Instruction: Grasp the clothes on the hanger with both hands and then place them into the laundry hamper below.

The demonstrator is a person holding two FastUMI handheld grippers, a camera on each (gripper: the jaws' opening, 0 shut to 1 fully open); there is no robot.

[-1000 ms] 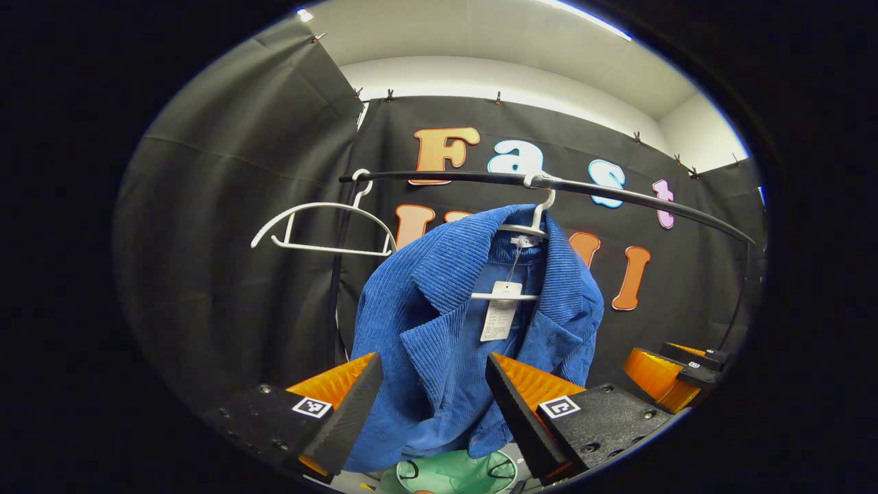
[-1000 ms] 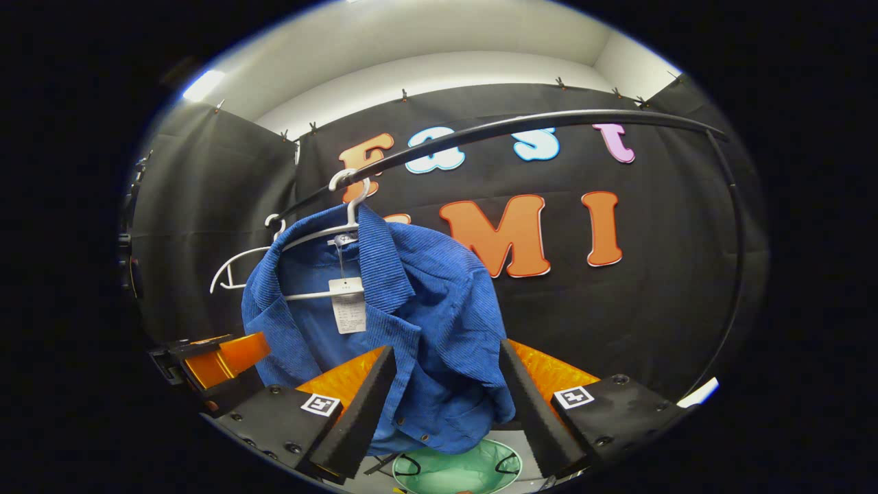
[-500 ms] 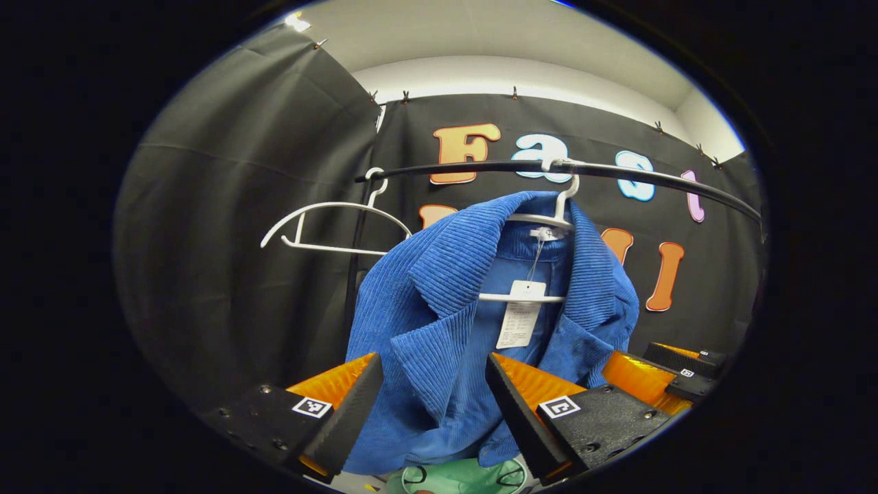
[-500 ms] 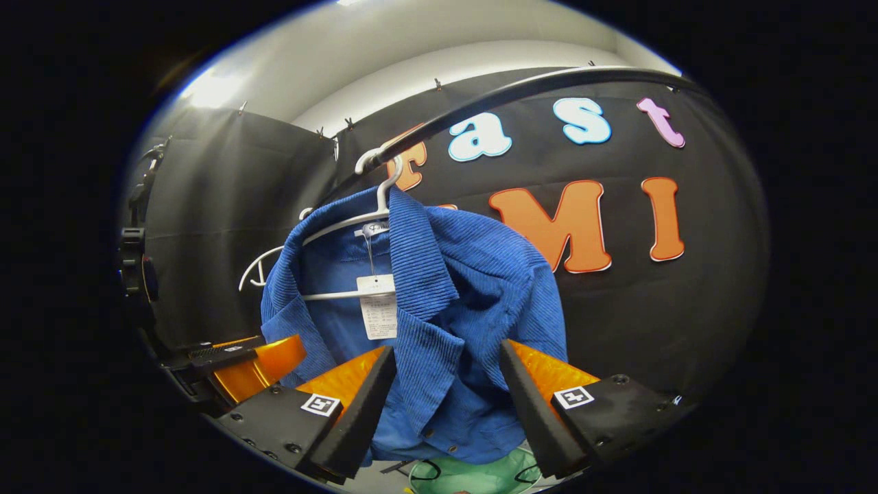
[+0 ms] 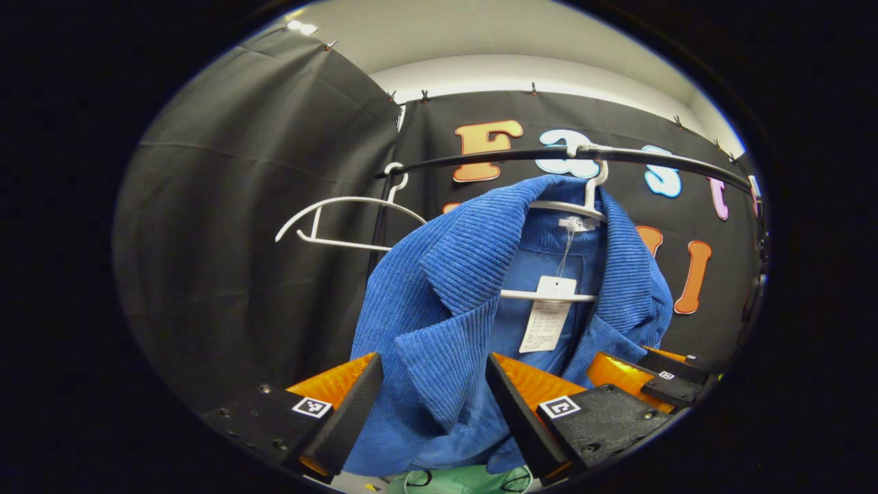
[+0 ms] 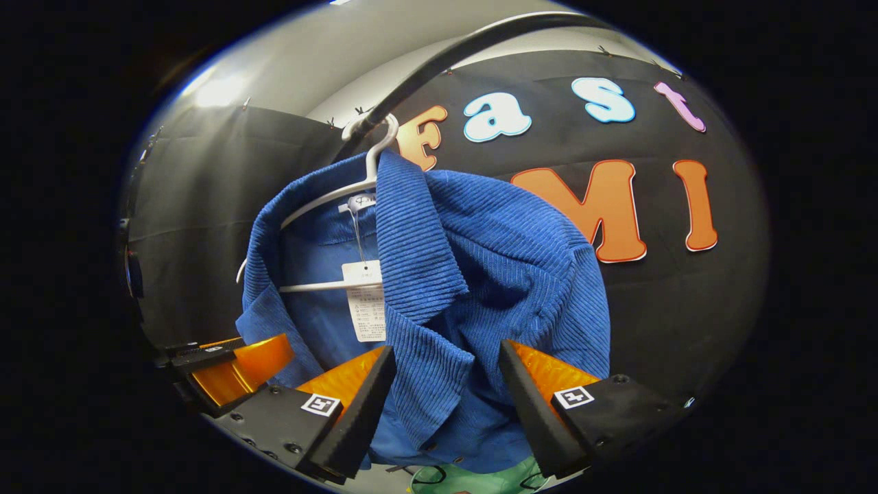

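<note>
A blue corduroy jacket hangs on a white hanger from a black rail. A white paper tag dangles inside the collar. My left gripper is open, its fingers on either side of the jacket's left lapel, close in front of it. My right gripper is open too, facing the right lapel. In the left gripper view the right gripper shows at lower right; in the right gripper view the left gripper shows at lower left. The green hamper lies below.
An empty white hanger hangs on the same rail to the left of the jacket. Black cloth walls close in the booth behind and on the left. The rail curves overhead close to my right gripper.
Both grippers have moved closer to the jacket, which now looms larger and hides most of the hamper. Both stay open.
</note>
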